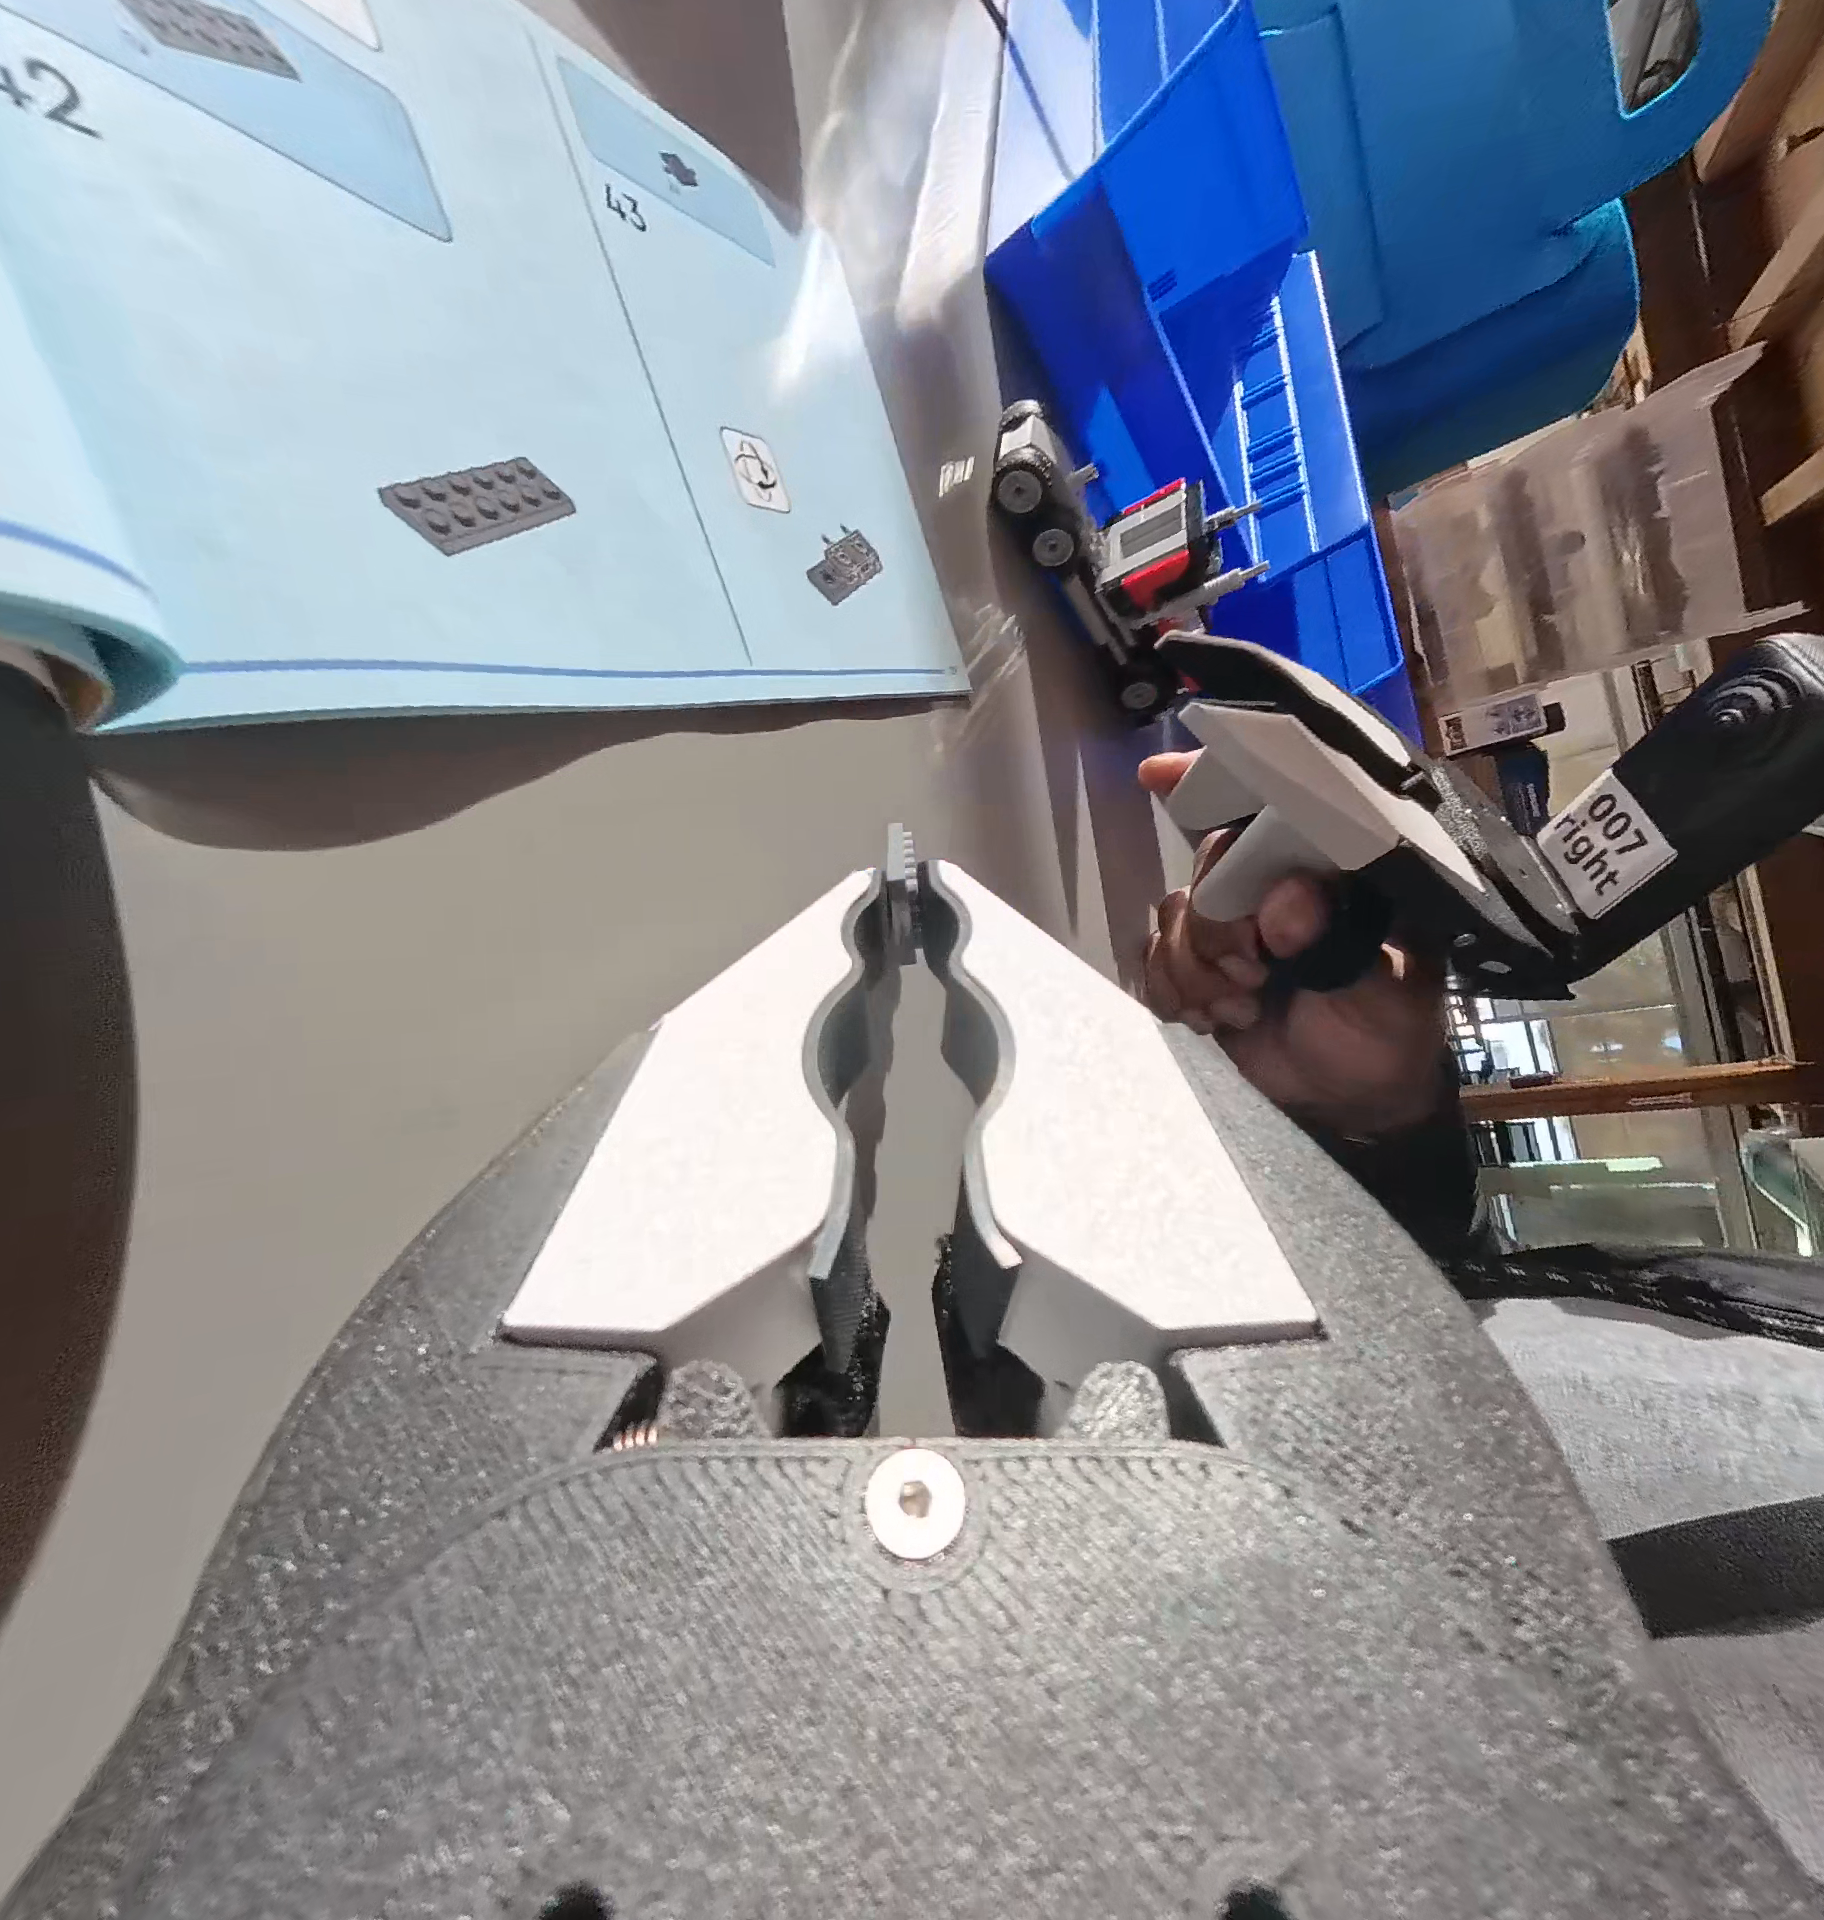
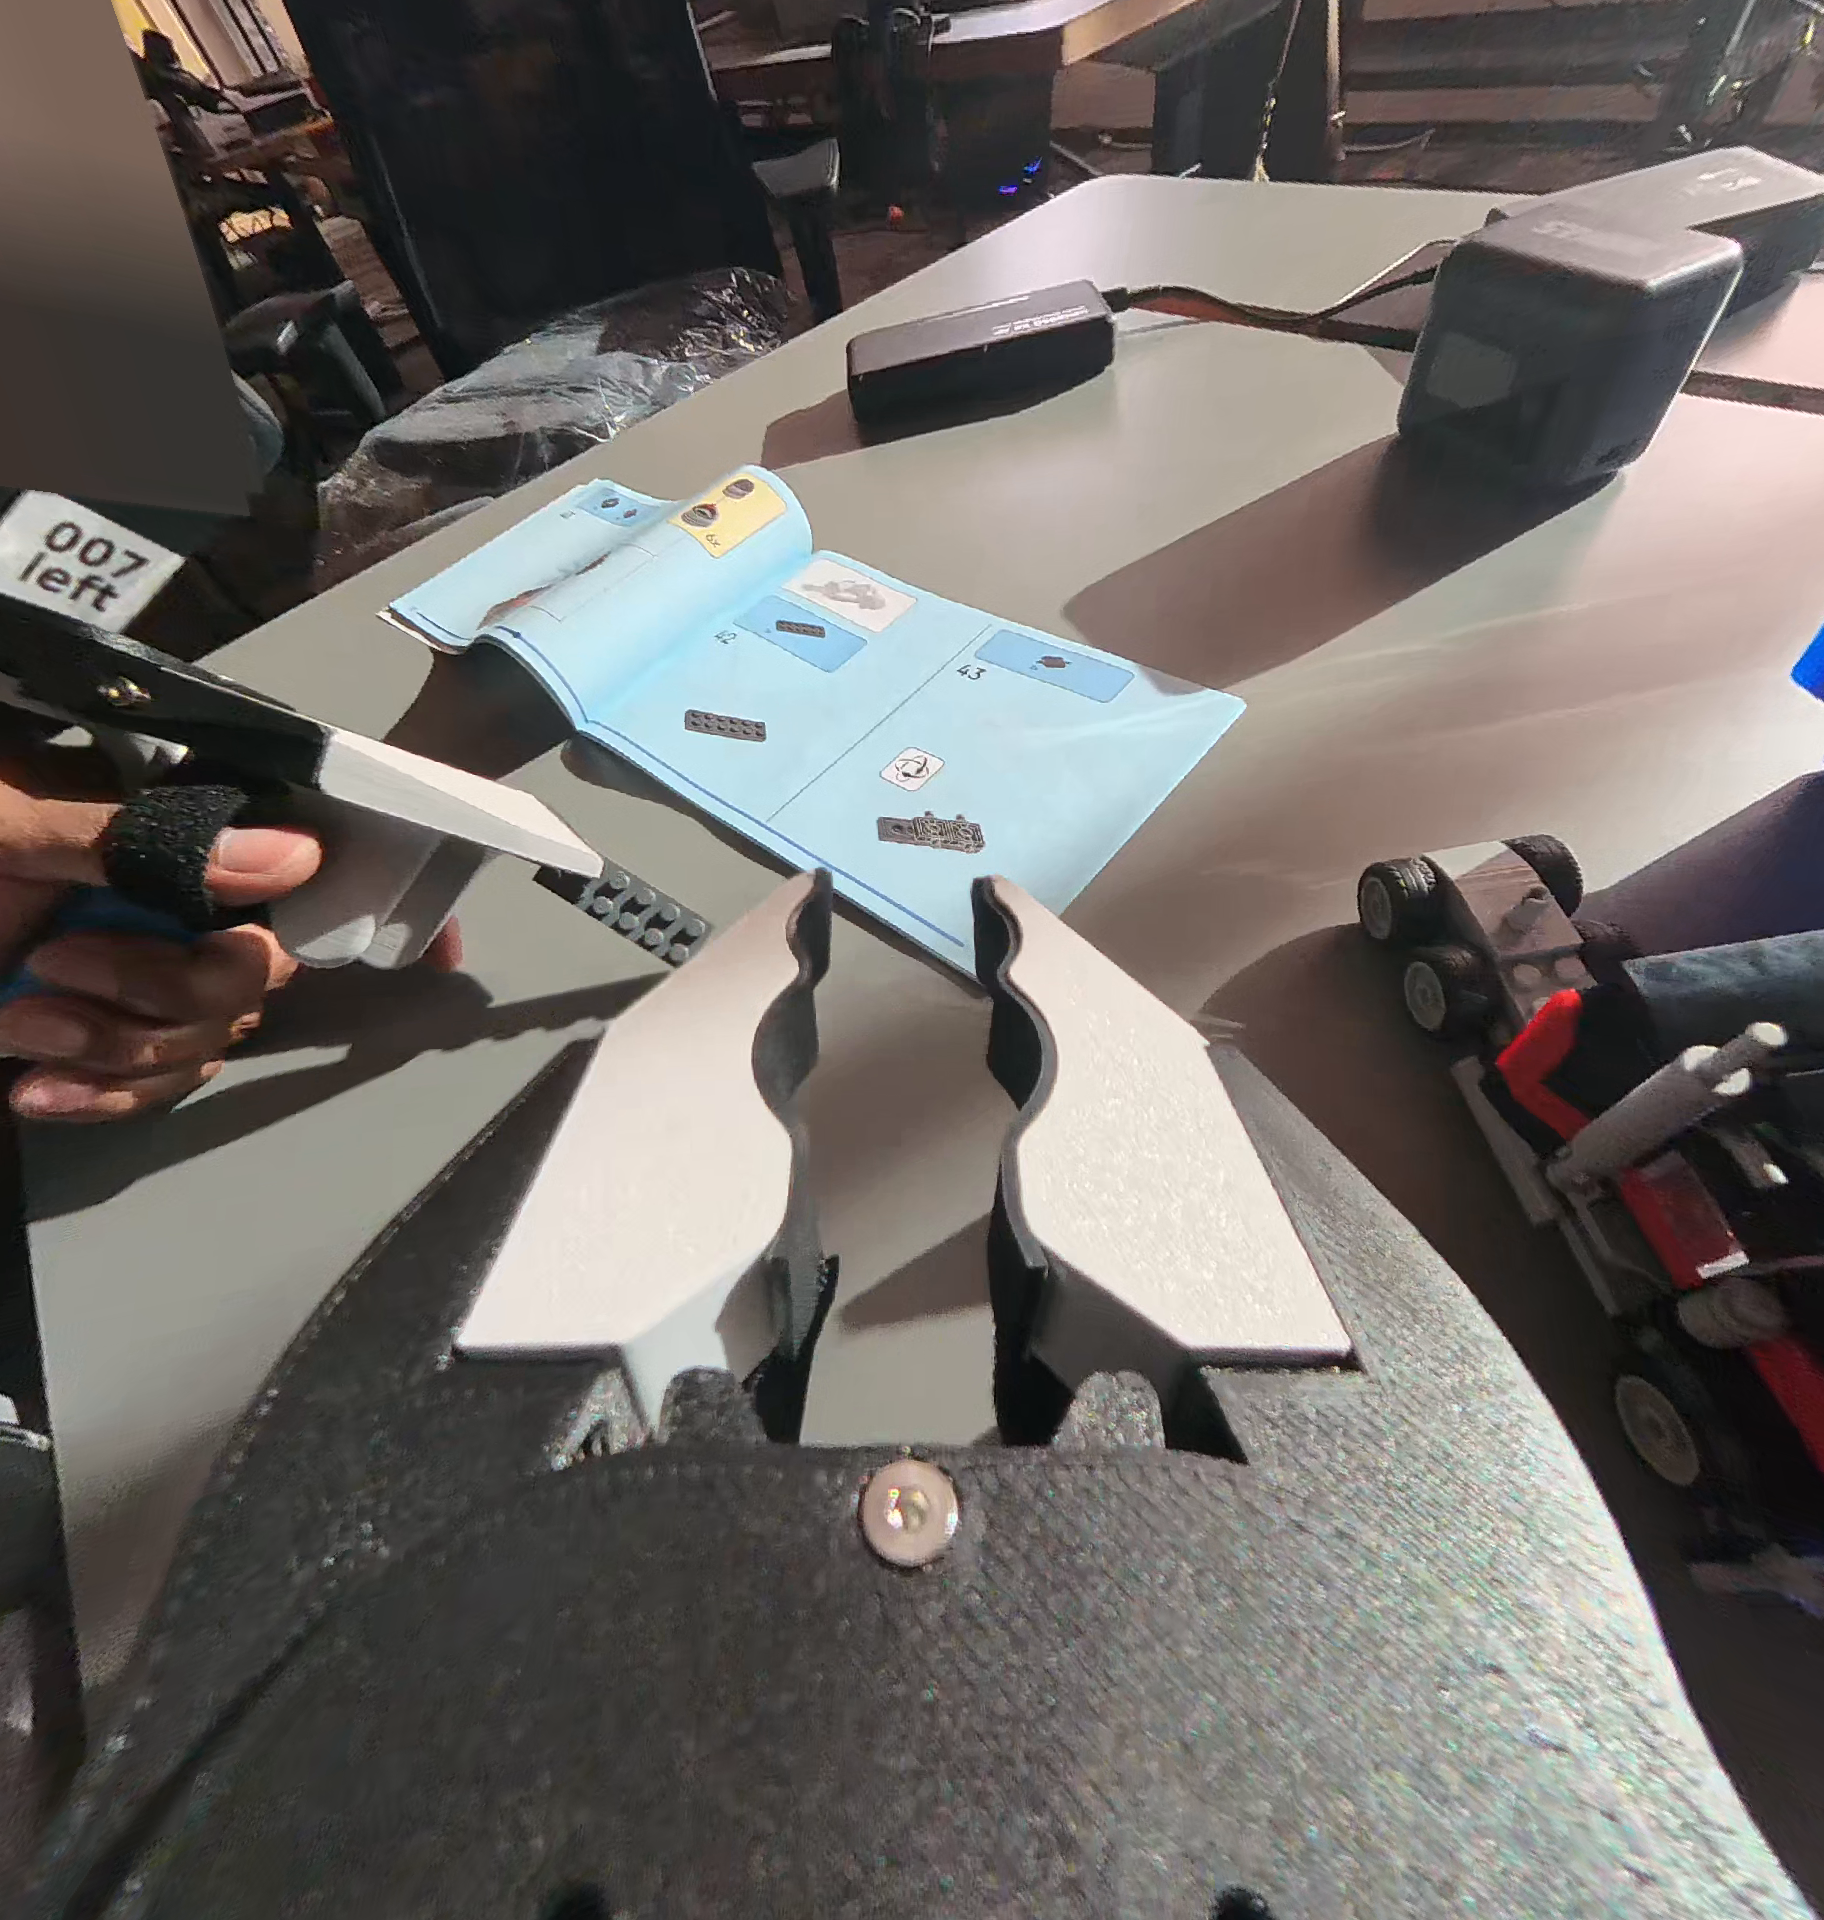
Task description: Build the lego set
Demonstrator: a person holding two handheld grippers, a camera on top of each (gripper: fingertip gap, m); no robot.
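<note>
A dark grey studded plate (image 2: pixel 627 914) is pinched edge-on at the tips of the left gripper (image 1: pixel 903 883), whose fingers (image 1: pixel 742 1091) are clenched on it; in the right wrist view the plate juts from that gripper just left of the right gripper's fingertips, held above the worktop (image 2: pixel 1251 520). The right gripper (image 2: pixel 903 894) is released, its fingers (image 2: pixel 1126 1143) well apart with nothing between them. The truck (image 2: pixel 1656 1174), a red, black and grey model on wheels, stands on the worktop just right of the right fingers; in the left wrist view the truck (image 1: pixel 1116 551) shows beyond the right gripper's tips. The open booklet (image 2: pixel 835 686) lies flat straight ahead of the right fingers. Farther ahead sit a flat black box (image 2: pixel 975 343) and a dark cube (image 2: pixel 1552 353). Blue bins (image 1: pixel 1251 312) stand behind the truck.
</note>
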